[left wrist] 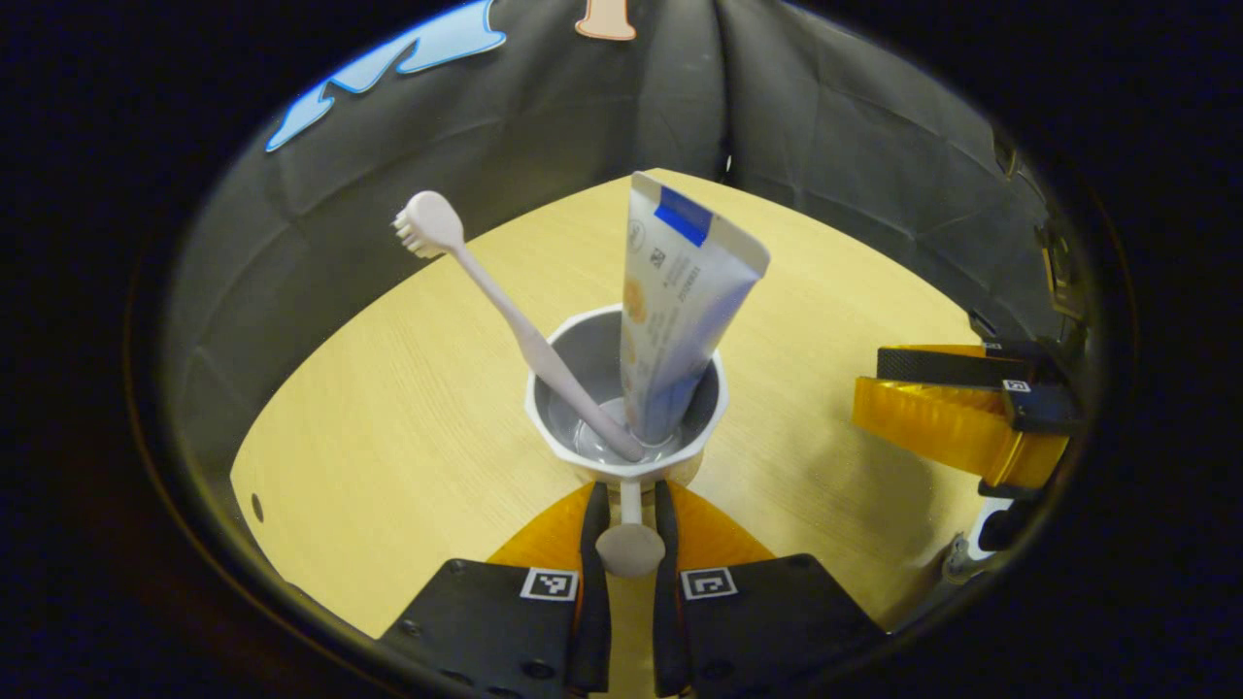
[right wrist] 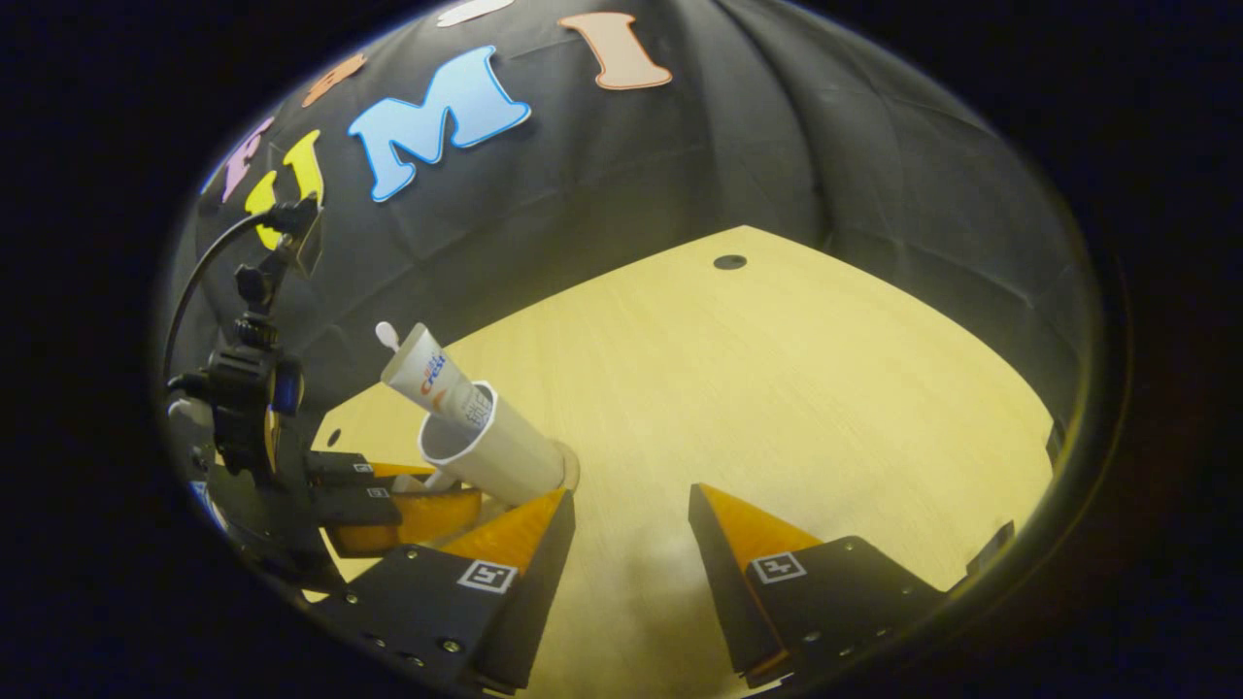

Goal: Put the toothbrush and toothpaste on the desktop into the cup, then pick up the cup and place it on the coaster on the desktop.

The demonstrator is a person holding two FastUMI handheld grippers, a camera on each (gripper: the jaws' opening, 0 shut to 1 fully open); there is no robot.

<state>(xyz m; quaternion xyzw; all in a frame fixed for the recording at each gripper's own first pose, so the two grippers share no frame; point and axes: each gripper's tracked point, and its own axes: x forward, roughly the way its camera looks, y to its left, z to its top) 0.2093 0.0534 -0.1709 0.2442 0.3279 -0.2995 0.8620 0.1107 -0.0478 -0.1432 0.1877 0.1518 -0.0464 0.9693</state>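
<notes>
Recording booth: black cloth wall (right wrist: 680, 165), wooden desktop (right wrist: 777, 388)
</notes>
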